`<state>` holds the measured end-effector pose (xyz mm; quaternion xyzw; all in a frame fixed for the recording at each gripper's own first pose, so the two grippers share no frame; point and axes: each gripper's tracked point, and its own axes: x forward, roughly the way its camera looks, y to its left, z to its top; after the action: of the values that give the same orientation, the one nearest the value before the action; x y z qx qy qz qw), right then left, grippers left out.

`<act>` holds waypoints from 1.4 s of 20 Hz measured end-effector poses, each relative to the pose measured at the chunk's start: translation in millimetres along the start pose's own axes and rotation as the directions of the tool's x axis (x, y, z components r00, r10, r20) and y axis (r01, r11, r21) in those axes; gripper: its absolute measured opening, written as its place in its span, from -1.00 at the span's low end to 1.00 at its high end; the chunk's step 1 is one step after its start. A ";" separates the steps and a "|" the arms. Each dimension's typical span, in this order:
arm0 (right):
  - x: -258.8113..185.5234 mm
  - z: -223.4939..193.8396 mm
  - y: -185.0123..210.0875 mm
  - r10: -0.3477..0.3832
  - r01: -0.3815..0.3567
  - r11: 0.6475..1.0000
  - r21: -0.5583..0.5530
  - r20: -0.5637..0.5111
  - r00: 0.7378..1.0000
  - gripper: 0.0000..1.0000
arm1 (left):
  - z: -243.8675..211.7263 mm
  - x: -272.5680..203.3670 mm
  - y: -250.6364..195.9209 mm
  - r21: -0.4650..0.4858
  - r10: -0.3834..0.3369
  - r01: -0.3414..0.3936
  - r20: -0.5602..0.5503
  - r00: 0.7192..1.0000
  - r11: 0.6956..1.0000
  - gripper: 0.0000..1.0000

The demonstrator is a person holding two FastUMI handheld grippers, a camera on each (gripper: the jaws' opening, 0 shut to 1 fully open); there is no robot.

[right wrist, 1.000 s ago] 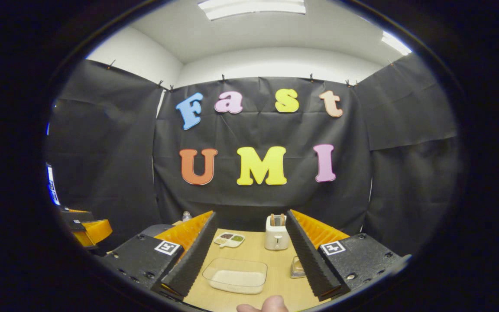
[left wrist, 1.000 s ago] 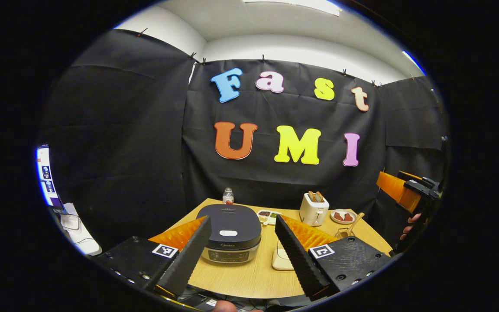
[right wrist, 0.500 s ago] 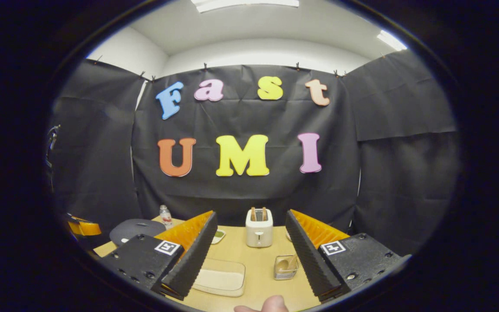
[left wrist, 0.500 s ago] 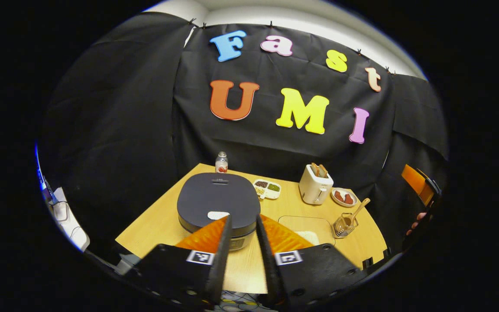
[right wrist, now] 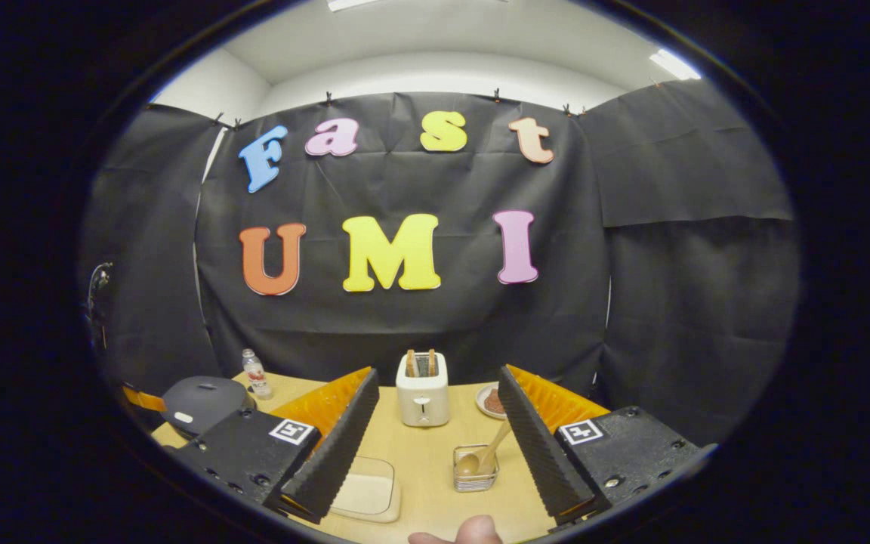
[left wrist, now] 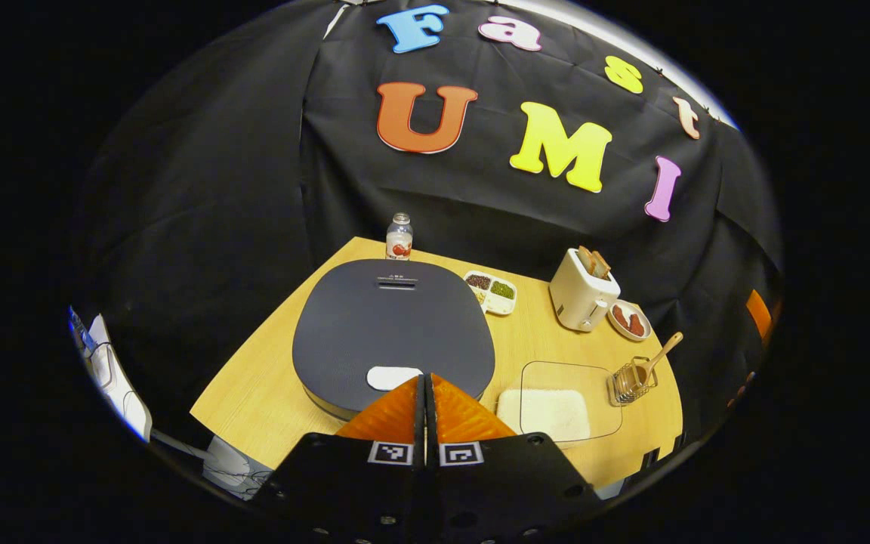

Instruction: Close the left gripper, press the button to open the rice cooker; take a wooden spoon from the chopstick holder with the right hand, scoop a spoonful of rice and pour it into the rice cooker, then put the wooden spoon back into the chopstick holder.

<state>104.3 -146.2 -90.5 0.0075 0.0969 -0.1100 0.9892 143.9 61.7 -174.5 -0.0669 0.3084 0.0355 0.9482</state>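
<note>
The left gripper (left wrist: 425, 378) has its fingers pressed flat together with nothing between them, and it hangs just above the front edge of the cooker (left wrist: 393, 332), its tip right beside the pale button (left wrist: 394, 377) on the lid. Whether it touches the button I cannot tell. The lid is down.

To the right of the cooker on the table (left wrist: 261, 385) lies a clear tray (left wrist: 565, 399) with rice (left wrist: 553, 413) in it, and just past that stands the wire holder (left wrist: 631, 380) with the spoon (left wrist: 658, 358) leaning out of it (handle up and tilted to the right).

The right gripper (right wrist: 439, 446) is held farther back with its fingers wide apart and empty. Between them, in the right gripper view, sits the holder (right wrist: 474, 467) with the spoon (right wrist: 484, 453) in it, near the right finger but apart from it. A toaster (right wrist: 422, 388) stands behind, a small bottle (right wrist: 255, 373) by the cooker (right wrist: 197, 403) off to the left.
</note>
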 end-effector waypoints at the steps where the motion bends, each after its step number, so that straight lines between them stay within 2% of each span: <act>1: 3.0 -3.2 -2.3 -0.006 0.006 1.000 -0.001 -0.007 1.000 1.00 | 0.5 12.6 6.6 -0.003 0.009 -0.009 -0.016 1.000 1.000 -1.00; 3: 9.1 -10.3 -6.9 -0.017 0.017 1.000 -0.001 -0.030 0.999 1.00 | -0.5 29.5 18.1 0.003 0.030 -0.029 -0.050 0.998 1.000 -1.00; 6: 16.9 -14.4 -12.8 -0.032 0.032 0.999 0.004 -0.050 0.998 1.00 | -4.1 41.6 21.7 -0.001 0.021 -0.022 -0.094 0.995 1.000 -1.00; 7: 20.2 -15.3 -13.3 -0.035 0.036 0.999 0.005 -0.052 0.998 1.00 | -5.8 44.5 24.9 0.003 0.023 -0.022 -0.104 0.994 1.000 -0.84; 8: 22.0 -15.9 -13.7 -0.038 0.039 0.999 0.006 -0.056 0.998 1.00 | -8.2 44.0 24.8 0.000 0.022 -0.023 -0.118 0.993 1.000 -1.00; 12: 26.8 -23.0 -4.9 -0.027 0.029 0.999 0.023 -0.073 0.997 1.00 | -21.1 39.2 22.4 -0.040 0.022 -0.030 -0.180 0.983 0.999 -1.00; 14: 26.7 -29.7 -1.0 -0.020 0.022 0.999 0.028 -0.086 0.996 1.00 | -27.2 40.4 22.6 -0.004 0.037 -0.038 -0.202 0.979 0.999 -0.99; 16: 26.1 -34.3 2.7 -0.013 0.018 0.999 0.043 -0.097 0.995 1.00 | -26.9 40.3 23.9 0.052 0.051 -0.042 -0.184 0.982 0.998 -0.99; 20: 19.7 -26.7 -5.3 -0.026 0.029 0.999 0.039 -0.081 0.996 1.00 | -18.9 38.9 21.3 0.012 0.039 -0.038 -0.156 0.987 0.999 -1.00; 23: 14.3 -13.8 -19.4 -0.055 0.056 0.998 0.031 -0.048 0.997 1.00 | -6.4 25.6 15.8 0.006 0.027 -0.027 -0.090 0.996 1.000 -1.00; 28: 1.7 -5.7 -34.4 -0.070 0.071 0.997 0.015 -0.021 0.997 1.00 | 44.1 1.6 8.7 -0.017 0.027 -0.025 0.070 0.997 1.000 -1.00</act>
<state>97.3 -179.8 -96.2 0.0129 0.1065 -0.1454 0.9835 169.9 76.9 -141.0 -0.0694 0.2755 0.0527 0.9573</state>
